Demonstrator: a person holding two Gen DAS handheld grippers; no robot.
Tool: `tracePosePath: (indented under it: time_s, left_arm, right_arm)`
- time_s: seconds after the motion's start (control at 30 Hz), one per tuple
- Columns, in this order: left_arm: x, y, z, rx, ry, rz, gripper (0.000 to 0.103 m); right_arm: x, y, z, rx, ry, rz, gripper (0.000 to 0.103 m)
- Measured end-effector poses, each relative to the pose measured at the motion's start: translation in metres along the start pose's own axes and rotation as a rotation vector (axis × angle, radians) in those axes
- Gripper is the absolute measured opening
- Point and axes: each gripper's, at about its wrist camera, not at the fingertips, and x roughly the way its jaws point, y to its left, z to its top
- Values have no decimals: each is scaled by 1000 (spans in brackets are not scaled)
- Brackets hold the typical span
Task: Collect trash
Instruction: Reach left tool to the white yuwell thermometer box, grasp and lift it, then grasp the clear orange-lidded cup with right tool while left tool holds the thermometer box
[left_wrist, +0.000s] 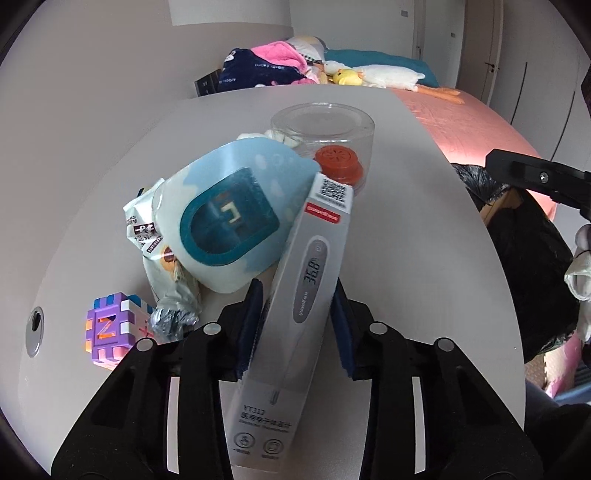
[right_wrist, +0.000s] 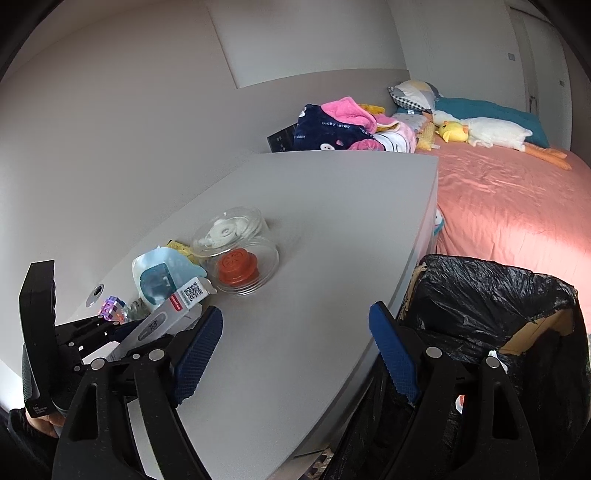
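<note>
Thermometer box (left_wrist: 295, 295): centre of left wrist view, clamped between pads of left gripper (left_wrist: 297, 317), above grey table (left_wrist: 424, 258).
Right gripper (right_wrist: 295, 350): fingers wide apart, holding nothing.
Black trash bag (right_wrist: 491, 295): lower right, beside table edge.

left tongs (left_wrist: 297, 325): box (left_wrist: 295, 306) between fingers, above tabletop (left_wrist: 424, 229) | beyond tips: pouch (left_wrist: 236, 218), jar (left_wrist: 325, 144) | left of them: cube (left_wrist: 110, 325) | right tongs (right_wrist: 295, 350): bin bag (right_wrist: 491, 295) right, bed (right_wrist: 517, 206) beyond

The long grey cardboard thermometer box (left_wrist: 295, 295) looks smooth and a bit shiny. The round clear plastic tub (right_wrist: 242, 267) is glossy. The crinkly black plastic trash bag (right_wrist: 491, 295) shines.
</note>
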Motion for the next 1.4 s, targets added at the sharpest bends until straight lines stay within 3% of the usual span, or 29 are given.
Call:
tracePosePath:
  time_s: [0.5,0.77,1.4]
  left_arm:
    - [-49,32,15,-117,-122,-33,30]
    - [-58,52,13,-190,-143,-38,30]
    - [-68,70,7,-237,-160,-63,30]
  right_arm:
    - [30,31,21,-60,27,18,85]
    - [58,53,33,-96,54,28,87]
    - [125,70,54,-119,93,-28,87]
